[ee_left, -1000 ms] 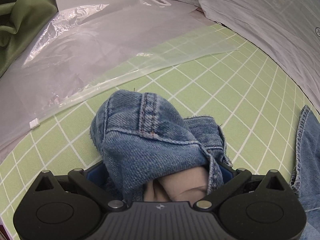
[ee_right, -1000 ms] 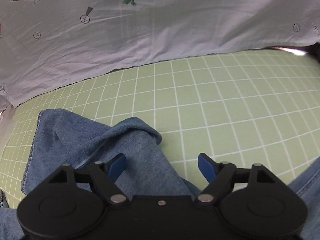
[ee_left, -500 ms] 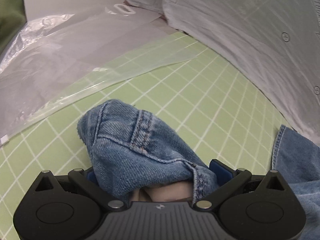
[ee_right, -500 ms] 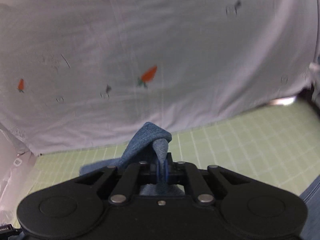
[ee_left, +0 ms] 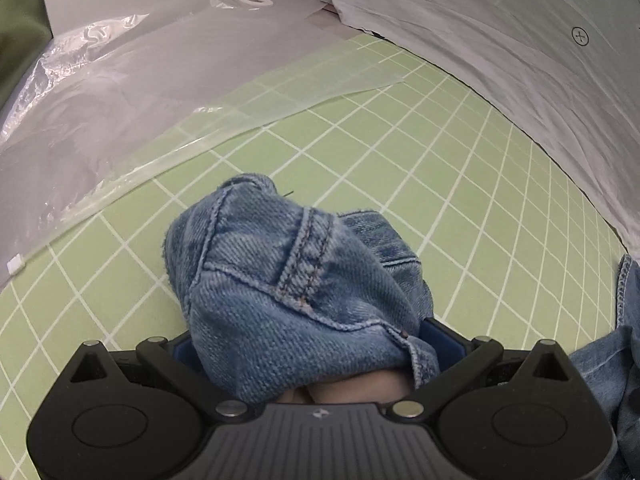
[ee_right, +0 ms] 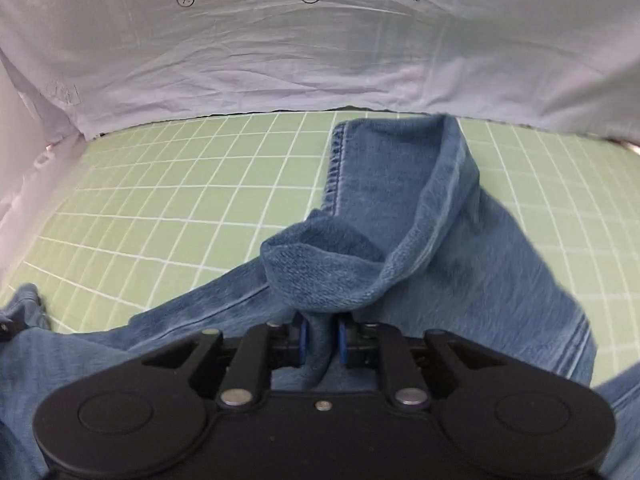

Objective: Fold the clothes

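Fingers of the right gripper [ee_right: 320, 334] pinch a narrow fold of the jeans [ee_right: 420, 248], though their jaws are easing apart with the denim between the blue pads [ee_right: 303, 338]; from there the leg runs forward and right over the green bench [ee_right: 168, 208] toward the white sheet [ee_right: 280, 52]; the left gripper [ee_left: 316, 344] is clamped on a thick bunched seam [ee_left: 308, 264], the rest of the garment trailing to its right.

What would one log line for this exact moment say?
task: fold clothes | left gripper: shut on jeans | right gripper: jaws opening, denim fold between | surface: green grid mat
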Tool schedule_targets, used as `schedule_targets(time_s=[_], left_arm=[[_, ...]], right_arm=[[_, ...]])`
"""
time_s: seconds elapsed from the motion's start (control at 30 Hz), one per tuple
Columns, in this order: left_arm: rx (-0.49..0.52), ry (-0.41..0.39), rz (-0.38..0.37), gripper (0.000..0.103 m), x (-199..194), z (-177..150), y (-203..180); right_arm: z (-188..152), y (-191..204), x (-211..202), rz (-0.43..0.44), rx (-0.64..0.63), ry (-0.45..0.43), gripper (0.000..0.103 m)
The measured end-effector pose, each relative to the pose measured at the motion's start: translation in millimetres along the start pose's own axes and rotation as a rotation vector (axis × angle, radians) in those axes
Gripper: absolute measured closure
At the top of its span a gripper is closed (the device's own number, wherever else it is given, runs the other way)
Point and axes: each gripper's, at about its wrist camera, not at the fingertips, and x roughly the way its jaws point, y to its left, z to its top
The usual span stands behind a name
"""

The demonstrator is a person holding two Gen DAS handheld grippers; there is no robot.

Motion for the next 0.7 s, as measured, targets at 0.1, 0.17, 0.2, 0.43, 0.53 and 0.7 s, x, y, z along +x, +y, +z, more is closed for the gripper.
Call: schedule_targets(time_s=[0.1, 0.17, 0.2, 0.43, 0.53, 0.7], left_arm=[[0.022, -0.004, 0.042, 0.0, 3.4, 0.0, -10.2], [0.031, -0.006, 0.069, 0.0, 5.5, -0.1, -15.6], [0.032, -0.007, 0.078, 0.0, 6.6, 0.3, -17.3], [0.035, -0.027, 0.086, 0.0, 6.3, -1.5, -16.8], [0.033, -0.041, 0.1, 0.0, 6.1, -3.7, -18.9], [0.033, -0.045, 0.123, 0.0, 7.4, -3.8, -22.2]], right_arm=[[12.9, -23.6, -30.0, 0.01, 0.074, -0.088, 0.058], [22.5, -45.7, -45.9, -0.011, 0.134, -0.149, 0.048], [26.8, -58.0, -49.1, -0.025, 0.166, -0.172, 0.044], [34.6, -131.0, -11.8, -0.209, 0.265, -0.122, 0.044], [35.4, -139.4, 11.2, -0.181, 0.24, -0.061, 0.045], [39.7, -136.2, 37.6, -0.122, 0.217, -0.023, 0.046]])
